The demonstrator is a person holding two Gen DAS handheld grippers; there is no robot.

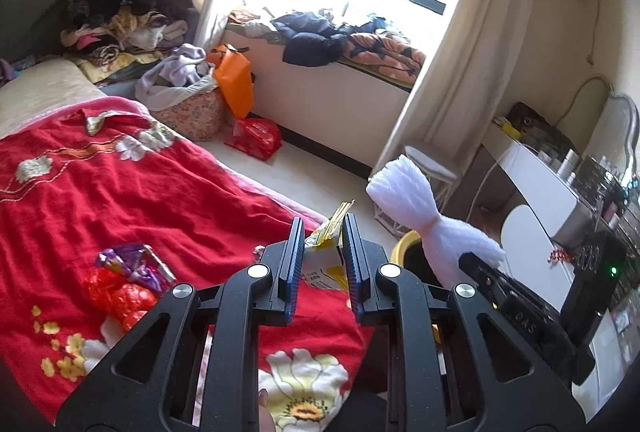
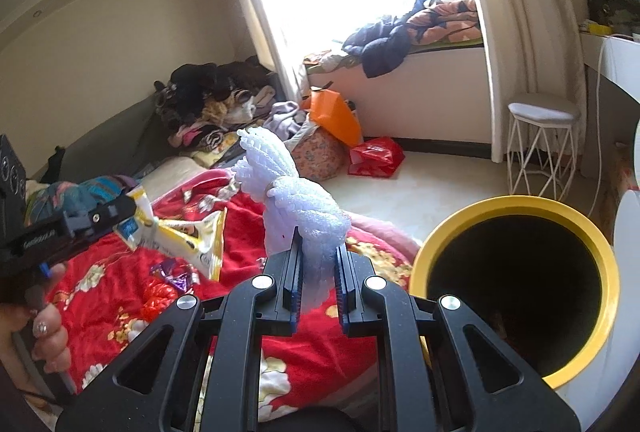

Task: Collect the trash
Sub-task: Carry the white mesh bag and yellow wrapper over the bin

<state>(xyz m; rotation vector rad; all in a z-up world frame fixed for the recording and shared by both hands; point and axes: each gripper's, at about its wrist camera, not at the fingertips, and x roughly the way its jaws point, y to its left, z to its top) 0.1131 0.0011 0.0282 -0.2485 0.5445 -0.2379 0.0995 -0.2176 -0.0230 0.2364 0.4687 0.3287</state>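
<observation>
R gripper clamps foam; bin just right, nearer it. L gripper pinches wrapper, further off over bed.

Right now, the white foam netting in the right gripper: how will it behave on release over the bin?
The white foam netting bulges around the right gripper where it is pinched, so it is probably soft and springs back. It looks very light, so it may drift. The yellow-rimmed bin mouth looks wide enough.
</observation>
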